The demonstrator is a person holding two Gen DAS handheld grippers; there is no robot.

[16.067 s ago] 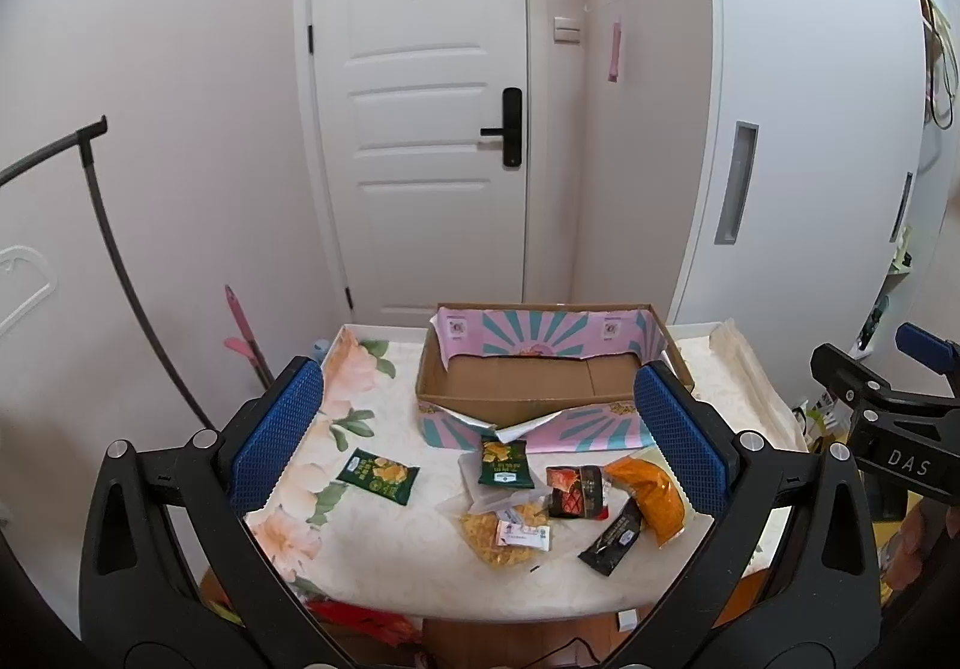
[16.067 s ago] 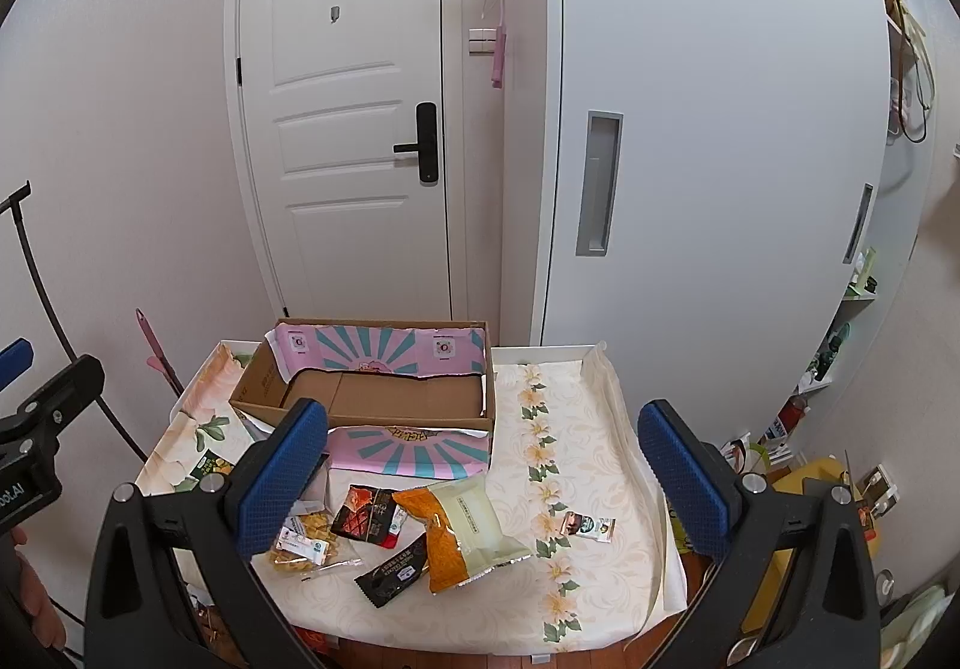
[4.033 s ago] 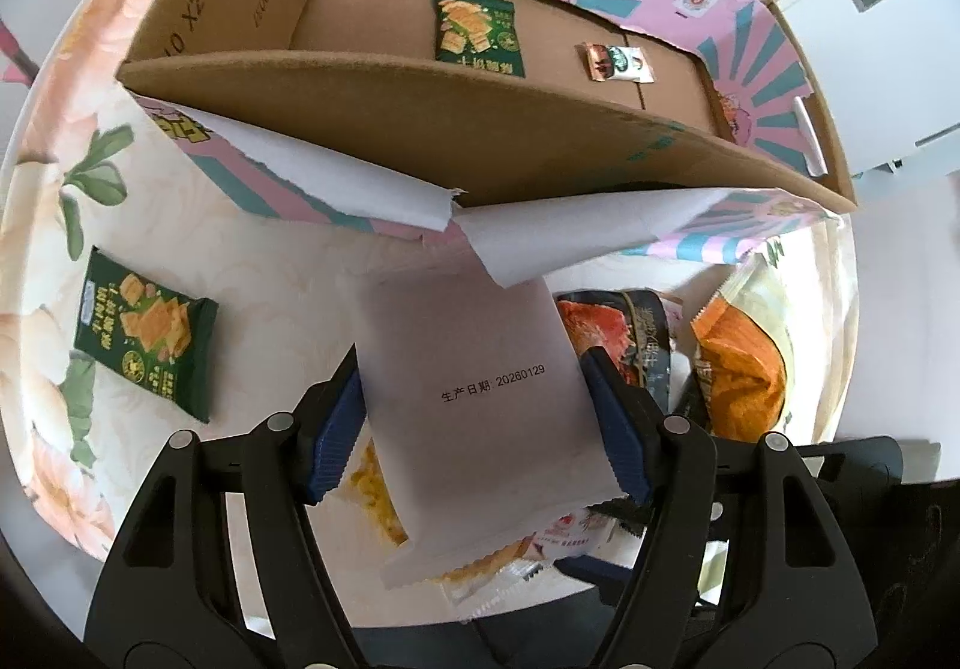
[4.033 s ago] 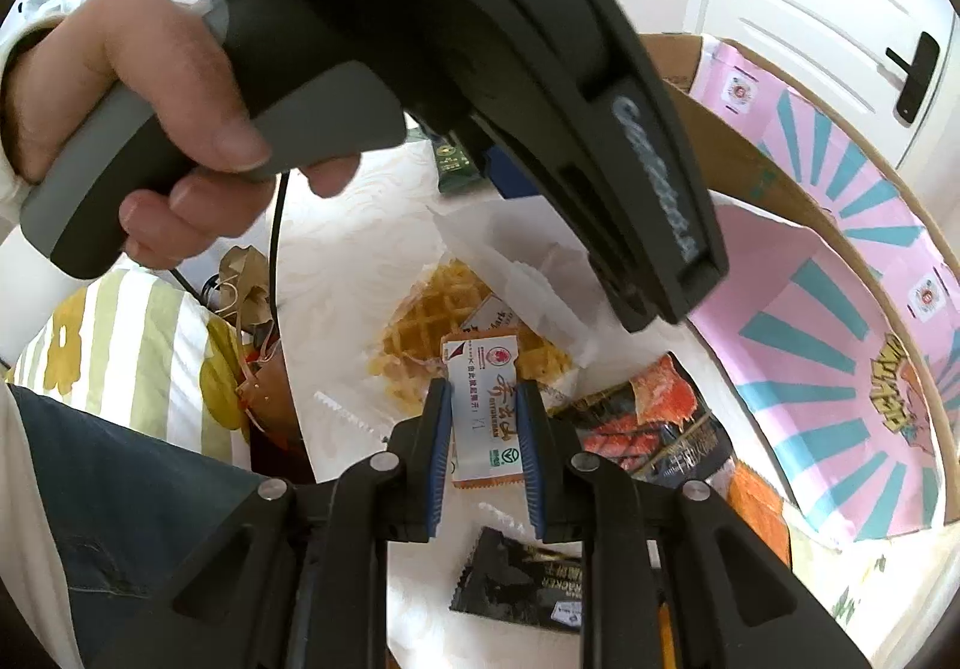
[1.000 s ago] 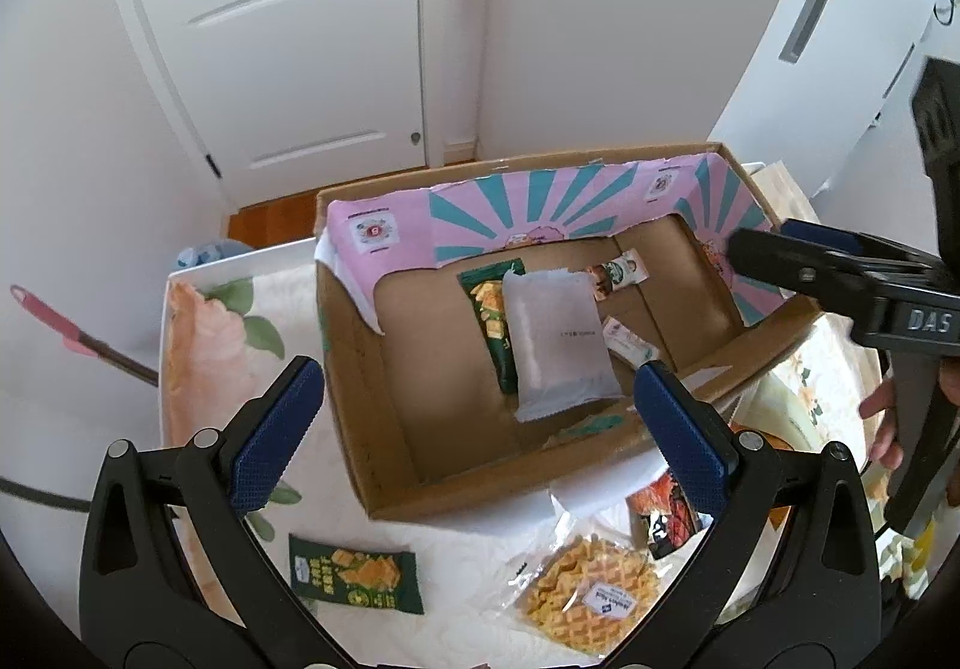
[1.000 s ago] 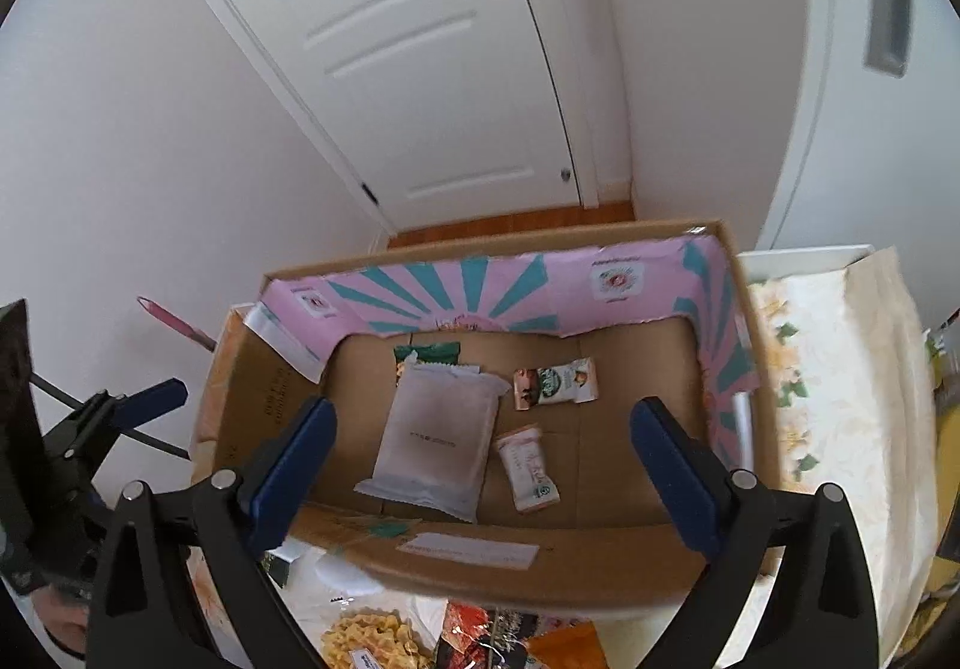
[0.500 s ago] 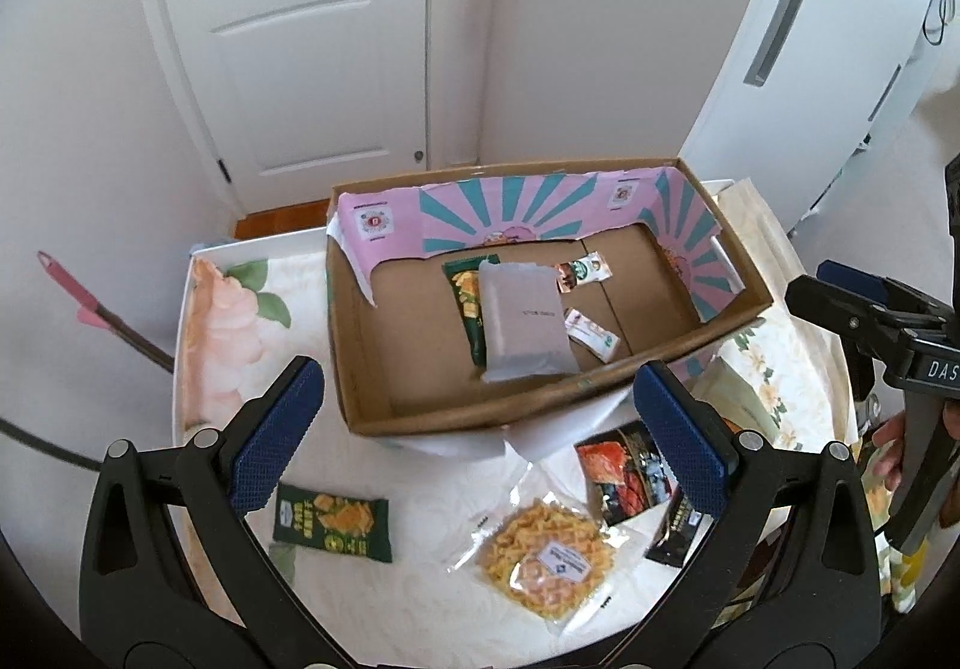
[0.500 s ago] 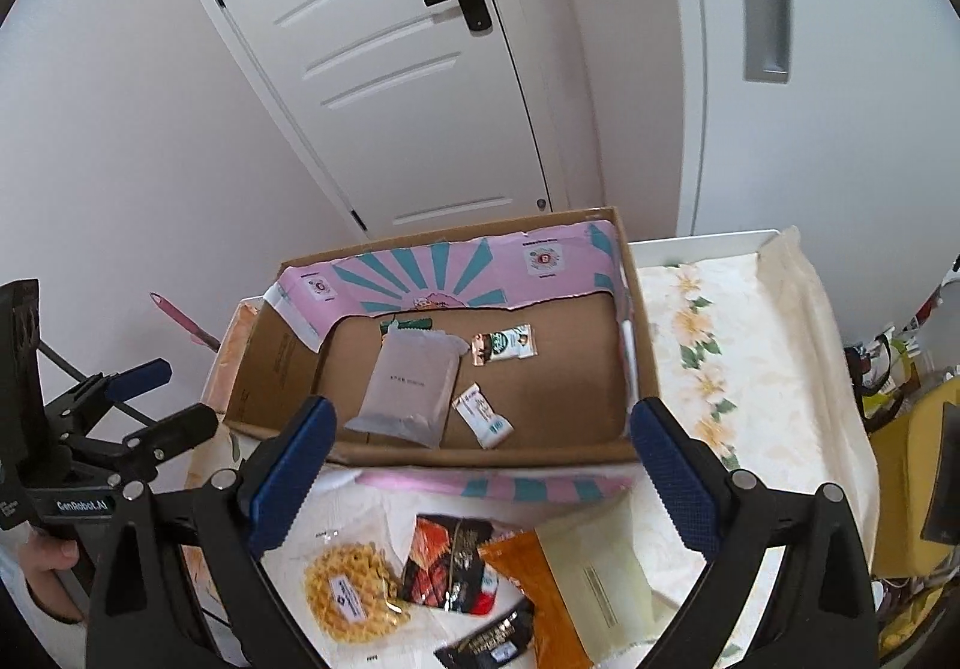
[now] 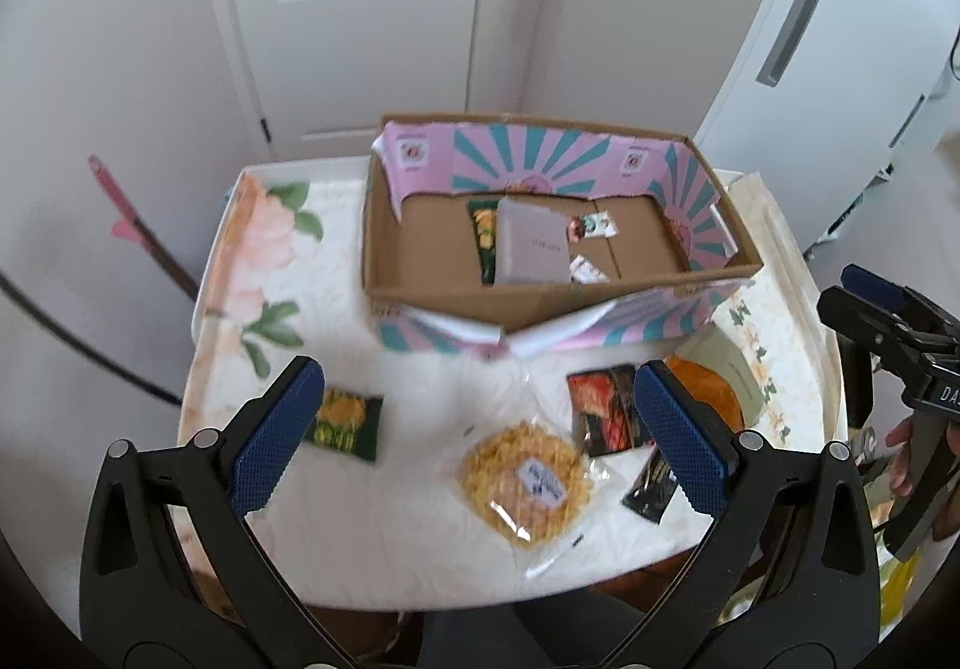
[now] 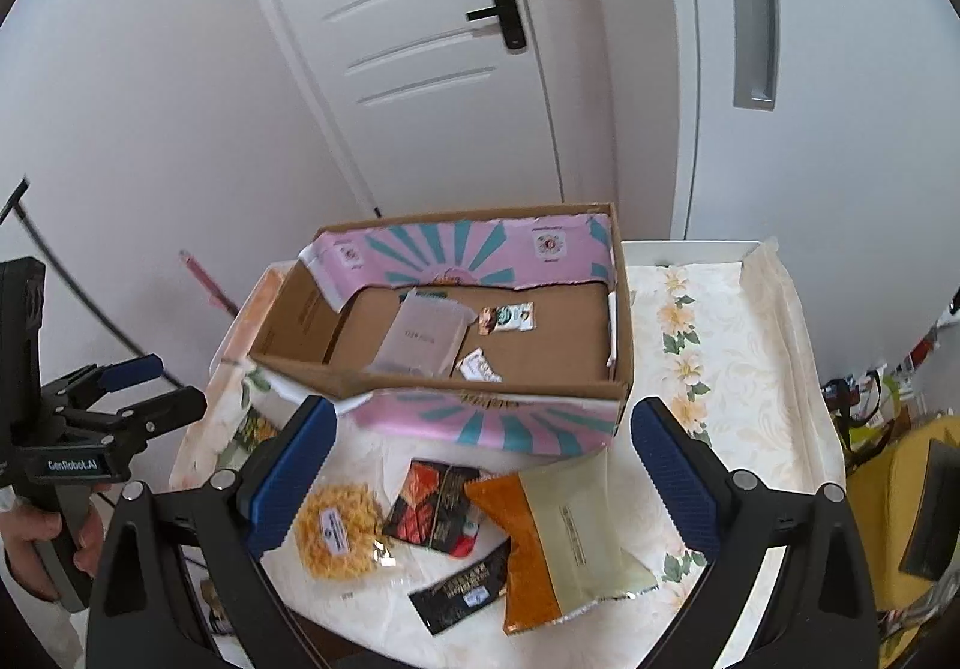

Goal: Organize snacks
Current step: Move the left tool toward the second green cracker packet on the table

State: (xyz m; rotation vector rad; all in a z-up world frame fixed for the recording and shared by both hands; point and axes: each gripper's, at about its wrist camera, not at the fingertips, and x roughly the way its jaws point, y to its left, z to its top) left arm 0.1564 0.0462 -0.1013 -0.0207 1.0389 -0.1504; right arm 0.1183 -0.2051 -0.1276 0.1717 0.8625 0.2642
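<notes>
A cardboard box [image 9: 420, 303] [image 10: 300, 318] with pink and teal flaps stands at the back of the table. In it lie a grey packet [image 9: 531, 249] [image 10: 423, 336], a green packet [image 9: 483, 237] and two small sachets [image 10: 507, 318]. In front lie a clear bag of yellow waffle snack [image 9: 522, 483] [image 10: 336, 534], a red and black packet [image 9: 600, 411] [image 10: 435, 504], an orange packet [image 10: 558, 537], a black bar [image 10: 465, 591] and a green packet [image 9: 345, 423]. My left gripper [image 9: 474, 435] and right gripper [image 10: 477, 465] are open and empty above them.
The table has a floral cloth [image 10: 708, 345]. A white door [image 9: 348, 9] and a cupboard [image 10: 780, 69] stand behind it. A dark curved pole [image 9: 72, 345] and a pink stick [image 9: 138, 225] are at the left. A yellow seat [image 10: 888, 519] is at the right.
Both grippers have drawn back and lower, away from the box, and the loose snacks at the front of the table have come into fuller view. Nothing was taken hold of.
</notes>
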